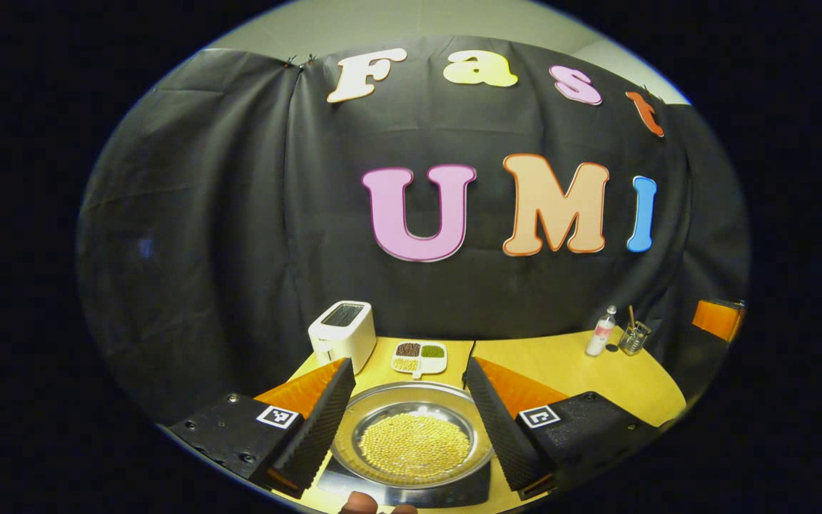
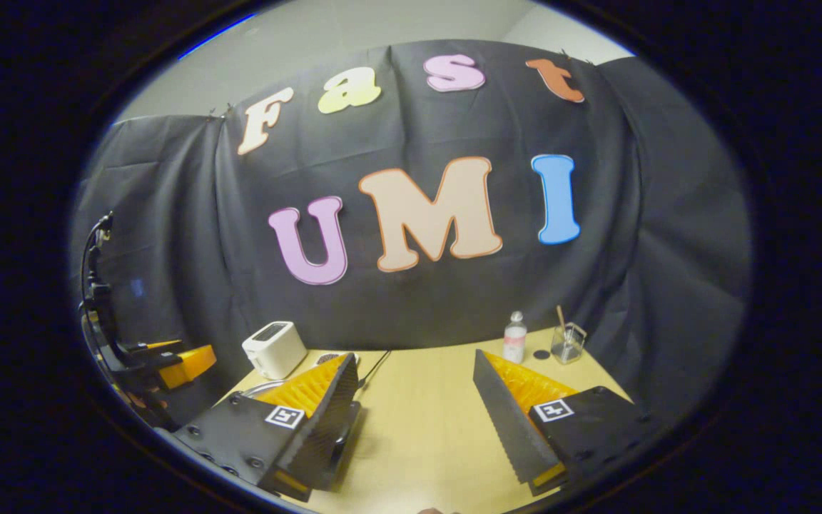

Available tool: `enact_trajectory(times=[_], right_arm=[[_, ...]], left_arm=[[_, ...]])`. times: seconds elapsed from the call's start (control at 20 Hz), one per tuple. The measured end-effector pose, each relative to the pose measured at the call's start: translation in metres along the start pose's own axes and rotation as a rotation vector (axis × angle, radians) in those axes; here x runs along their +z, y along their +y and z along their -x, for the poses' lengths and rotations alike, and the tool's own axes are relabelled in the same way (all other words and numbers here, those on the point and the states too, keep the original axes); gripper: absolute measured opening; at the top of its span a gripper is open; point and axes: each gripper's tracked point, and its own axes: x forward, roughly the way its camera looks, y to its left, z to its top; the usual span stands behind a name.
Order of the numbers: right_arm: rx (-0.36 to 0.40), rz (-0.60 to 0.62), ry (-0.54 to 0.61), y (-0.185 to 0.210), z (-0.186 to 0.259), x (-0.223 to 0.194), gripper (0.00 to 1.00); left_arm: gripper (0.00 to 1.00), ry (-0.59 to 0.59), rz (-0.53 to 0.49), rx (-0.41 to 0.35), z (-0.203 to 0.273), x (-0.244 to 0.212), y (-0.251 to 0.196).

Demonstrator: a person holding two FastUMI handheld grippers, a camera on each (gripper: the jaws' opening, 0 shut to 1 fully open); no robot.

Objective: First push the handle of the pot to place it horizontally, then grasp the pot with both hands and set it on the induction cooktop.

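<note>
A shallow steel pot (image 1: 411,439) full of yellow beans rests on a dark flat slab (image 1: 411,494) that looks like the induction cooktop. My left gripper (image 1: 409,365) is open, one finger on each side of the pot, and neither visibly presses on it. A small brownish tip (image 1: 362,504) shows at the pot's near edge; I cannot tell whether it is the handle. My right gripper (image 2: 414,355) is open over bare table, nothing between its fingers. In the right gripper view, a sliver of the pot's rim (image 2: 262,389) peeks out behind its left finger.
A white toaster (image 1: 343,332) and a divided dish of beans (image 1: 419,357) stand behind the pot, with a black cable (image 1: 468,364) beside them. A small bottle (image 1: 601,332) and a glass with sticks (image 1: 633,337) stand at the back right. The wooden table (image 2: 425,414) lies between.
</note>
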Motion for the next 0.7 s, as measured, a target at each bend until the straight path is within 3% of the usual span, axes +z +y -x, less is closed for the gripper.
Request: enact_trajectory(times=[0.05,0.1,0.25,0.3,0.35,0.5,0.55,0.6,0.7], right_arm=[[0.013,0.013,-0.019,-0.012,0.007,0.008,1.00],[0.028,0.026,-0.039,-0.024,0.014,0.018,0.92],[0.057,0.056,-0.079,-0.052,0.027,0.036,0.92],[0.068,0.061,-0.086,-0.060,0.032,0.041,1.00],[0.078,0.068,-0.091,-0.067,0.036,0.044,0.92],[0.097,0.090,-0.126,-0.084,0.046,0.057,0.92],[0.104,0.091,-0.130,-0.089,0.050,0.057,1.00],[0.114,0.091,-0.132,-0.092,0.054,0.057,0.92],[0.117,0.100,-0.140,-0.101,0.062,0.056,0.92]], left_arm=[[0.96,-0.025,-0.001,0.016,0.010,0.009,-0.012],[0.96,-0.049,0.003,0.030,0.020,0.018,-0.025],[0.96,-0.108,0.013,0.049,0.045,0.031,-0.071],[0.94,-0.117,0.014,0.053,0.052,0.033,-0.083],[0.96,-0.124,0.014,0.067,0.057,0.034,-0.091],[0.97,-0.144,0.012,0.087,0.073,0.035,-0.116],[0.97,-0.151,0.006,0.093,0.076,0.033,-0.121],[0.96,-0.152,-0.003,0.101,0.079,0.031,-0.126],[0.97,-0.155,-0.008,0.102,0.082,0.026,-0.136]])
